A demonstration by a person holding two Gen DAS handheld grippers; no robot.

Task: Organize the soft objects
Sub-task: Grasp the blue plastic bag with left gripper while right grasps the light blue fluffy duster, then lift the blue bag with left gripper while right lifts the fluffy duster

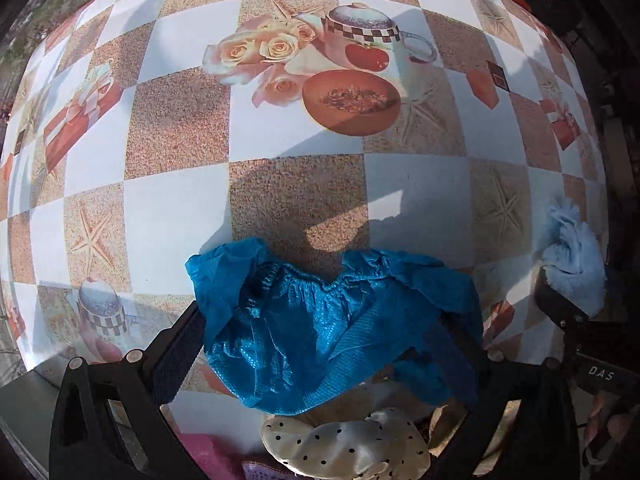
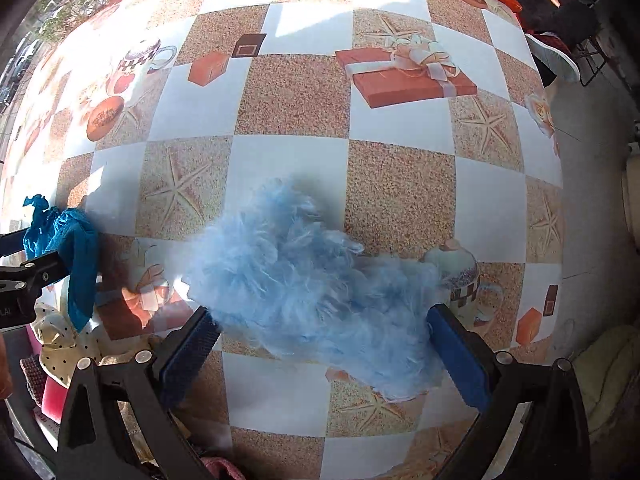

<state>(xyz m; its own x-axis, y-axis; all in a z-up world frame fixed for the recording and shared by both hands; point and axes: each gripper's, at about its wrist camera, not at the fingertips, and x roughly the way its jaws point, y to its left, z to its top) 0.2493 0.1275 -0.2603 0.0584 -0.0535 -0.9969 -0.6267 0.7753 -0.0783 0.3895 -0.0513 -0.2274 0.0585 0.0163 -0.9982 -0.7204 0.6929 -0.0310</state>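
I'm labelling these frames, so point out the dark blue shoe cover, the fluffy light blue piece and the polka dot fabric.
dark blue shoe cover (image 1: 320, 332), left wrist view, on its textured middle.
fluffy light blue piece (image 2: 304, 280), right wrist view, on its fuzzy centre.
polka dot fabric (image 1: 344, 444), left wrist view, on its cream satin middle.
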